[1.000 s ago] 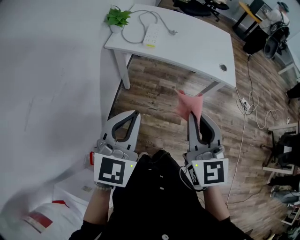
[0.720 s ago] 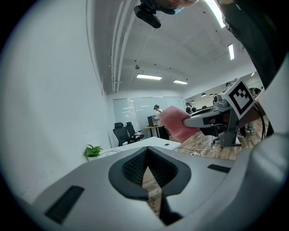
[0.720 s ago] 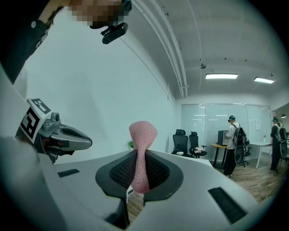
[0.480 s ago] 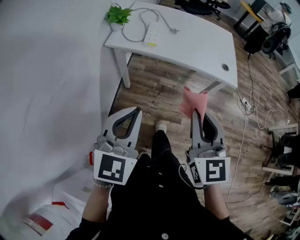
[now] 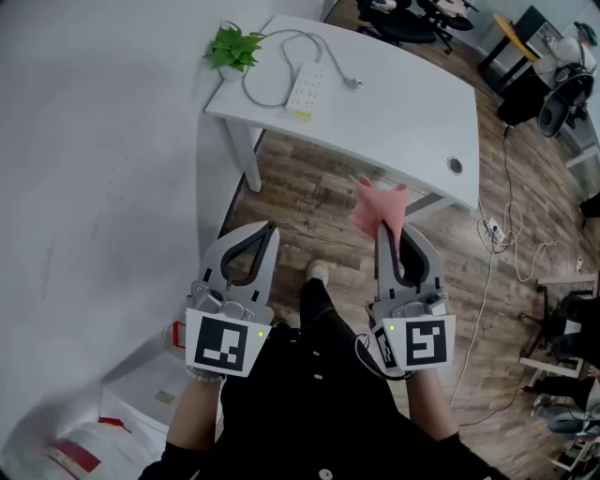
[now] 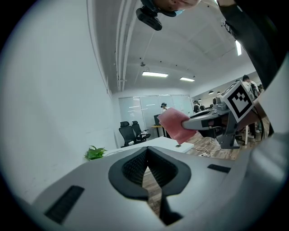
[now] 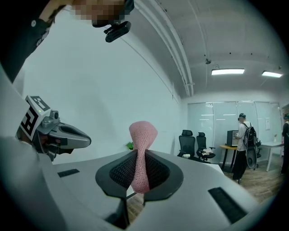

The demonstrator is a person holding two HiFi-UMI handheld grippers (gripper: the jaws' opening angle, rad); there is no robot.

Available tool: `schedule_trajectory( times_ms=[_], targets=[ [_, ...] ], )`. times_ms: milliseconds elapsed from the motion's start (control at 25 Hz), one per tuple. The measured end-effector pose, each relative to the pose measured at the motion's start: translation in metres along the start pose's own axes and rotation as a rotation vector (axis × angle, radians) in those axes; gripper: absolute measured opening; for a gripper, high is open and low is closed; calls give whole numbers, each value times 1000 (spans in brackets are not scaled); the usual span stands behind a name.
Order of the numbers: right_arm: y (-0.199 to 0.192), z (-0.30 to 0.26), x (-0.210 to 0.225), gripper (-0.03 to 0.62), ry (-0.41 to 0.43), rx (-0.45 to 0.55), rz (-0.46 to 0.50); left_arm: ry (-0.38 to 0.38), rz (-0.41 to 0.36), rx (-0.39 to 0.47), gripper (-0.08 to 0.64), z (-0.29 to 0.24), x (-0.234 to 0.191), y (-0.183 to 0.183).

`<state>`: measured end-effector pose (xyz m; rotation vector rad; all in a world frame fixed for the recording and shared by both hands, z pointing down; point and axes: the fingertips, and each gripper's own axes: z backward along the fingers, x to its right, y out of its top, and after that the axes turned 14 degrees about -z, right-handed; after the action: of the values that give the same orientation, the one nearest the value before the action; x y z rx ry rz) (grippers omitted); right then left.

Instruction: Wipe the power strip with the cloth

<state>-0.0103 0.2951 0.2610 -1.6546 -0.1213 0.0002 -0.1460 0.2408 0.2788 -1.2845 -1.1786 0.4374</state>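
The white power strip point(image 5: 307, 89) lies flat near the far left of a white table point(image 5: 403, 112), some way ahead of both grippers. Its grey cable point(image 5: 272, 52) loops around it. My right gripper point(image 5: 383, 231) is shut on a pink cloth point(image 5: 379, 206), which sticks out beyond the jaw tips; in the right gripper view the cloth point(image 7: 142, 135) stands pinched between the jaws of that gripper point(image 7: 138, 158). My left gripper point(image 5: 271, 229) is shut with nothing in it, level with the right one over the wooden floor. In the left gripper view its jaws point(image 6: 146, 153) meet, and the cloth point(image 6: 174, 126) shows to the right.
A small green plant point(image 5: 231, 47) stands at the table's far left corner by the white wall. A round cable hole point(image 5: 455, 166) sits near the table's right edge. Cables point(image 5: 502, 225) trail on the floor at right. White boxes point(image 5: 150, 398) lie at lower left. Office chairs point(image 5: 412, 9) stand beyond the table.
The table and power strip sit lower and nearer in the head view. A foot has come forward between the grippers. Both grippers keep their hold and spacing.
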Motion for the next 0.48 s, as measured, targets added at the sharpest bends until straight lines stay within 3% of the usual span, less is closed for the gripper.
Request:
schedule_trajectory(
  times_ms=[480],
  targets=[
    [16, -81, 66, 60, 100, -13, 37, 96, 22, -51, 12, -89, -29, 7]
  ],
)
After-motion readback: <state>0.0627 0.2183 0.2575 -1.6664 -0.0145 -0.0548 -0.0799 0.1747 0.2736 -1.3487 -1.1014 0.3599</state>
